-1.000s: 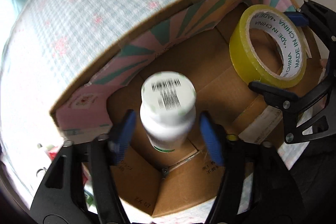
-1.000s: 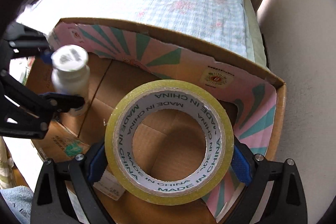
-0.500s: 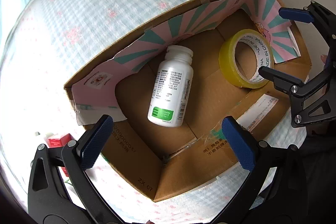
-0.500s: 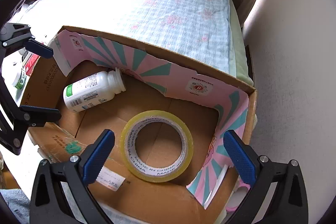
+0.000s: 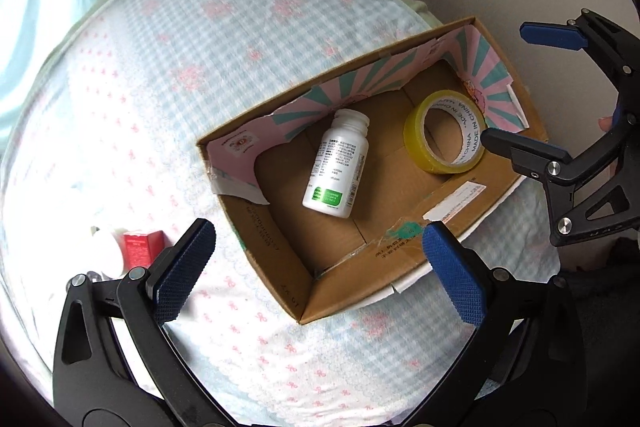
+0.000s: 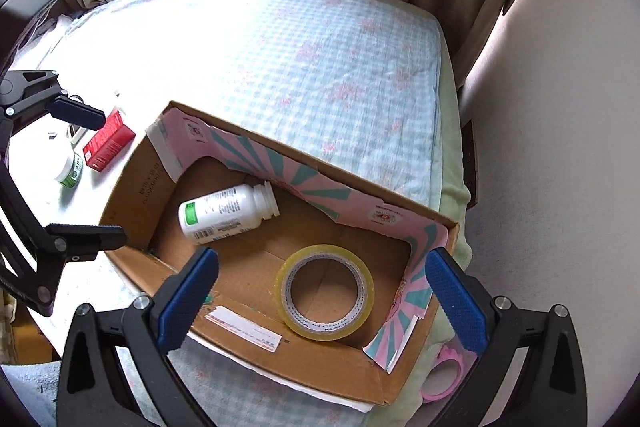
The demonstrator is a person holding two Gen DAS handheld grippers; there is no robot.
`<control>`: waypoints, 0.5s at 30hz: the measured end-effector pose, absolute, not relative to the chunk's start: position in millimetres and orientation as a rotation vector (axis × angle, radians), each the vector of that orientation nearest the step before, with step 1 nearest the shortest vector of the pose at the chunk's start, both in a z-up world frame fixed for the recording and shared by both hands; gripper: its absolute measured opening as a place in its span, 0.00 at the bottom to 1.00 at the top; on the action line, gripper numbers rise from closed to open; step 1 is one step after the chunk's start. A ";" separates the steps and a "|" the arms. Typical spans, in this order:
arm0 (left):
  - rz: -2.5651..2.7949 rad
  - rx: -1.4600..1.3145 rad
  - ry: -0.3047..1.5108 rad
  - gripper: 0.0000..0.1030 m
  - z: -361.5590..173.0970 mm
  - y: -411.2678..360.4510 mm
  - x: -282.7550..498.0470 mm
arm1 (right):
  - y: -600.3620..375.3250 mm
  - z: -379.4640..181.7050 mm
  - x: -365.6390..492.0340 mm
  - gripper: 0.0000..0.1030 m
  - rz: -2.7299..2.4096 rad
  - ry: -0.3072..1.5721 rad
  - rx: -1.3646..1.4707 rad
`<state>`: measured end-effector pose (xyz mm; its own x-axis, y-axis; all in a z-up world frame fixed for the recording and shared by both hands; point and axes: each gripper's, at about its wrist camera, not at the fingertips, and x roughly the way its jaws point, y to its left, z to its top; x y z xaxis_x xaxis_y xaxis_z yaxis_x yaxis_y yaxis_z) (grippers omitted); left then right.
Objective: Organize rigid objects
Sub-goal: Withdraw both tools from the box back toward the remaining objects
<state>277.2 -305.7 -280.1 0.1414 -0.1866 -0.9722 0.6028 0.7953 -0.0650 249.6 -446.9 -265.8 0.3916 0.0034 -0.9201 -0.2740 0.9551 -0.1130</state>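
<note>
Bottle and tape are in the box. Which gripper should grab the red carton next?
Left. The red carton lies outside the cardboard box, just beyond the open left gripper, beside its left finger. The right gripper, also open, hangs over the box's other end near the yellow tape roll.
</note>
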 end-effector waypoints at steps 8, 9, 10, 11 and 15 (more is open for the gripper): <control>-0.535 0.343 1.221 1.00 -235.6 -271.7 256.0 | -415.0 -221.6 248.8 1.00 0.174 1.078 -0.303; -0.528 0.349 1.204 1.00 -227.7 -264.8 250.3 | -410.4 -216.5 248.5 1.00 0.178 1.072 -0.297; -0.516 0.357 1.188 1.00 -221.6 -259.3 245.4 | -405.6 -212.5 248.4 1.00 0.185 1.069 -0.290; -0.507 0.360 1.173 1.00 -215.7 -252.9 240.1 | -400.2 -209.1 248.7 1.00 0.190 1.067 -0.288; -0.481 0.303 1.147 1.00 -194.3 -215.2 221.9 | -369.7 -192.9 244.0 1.00 0.210 1.056 -0.320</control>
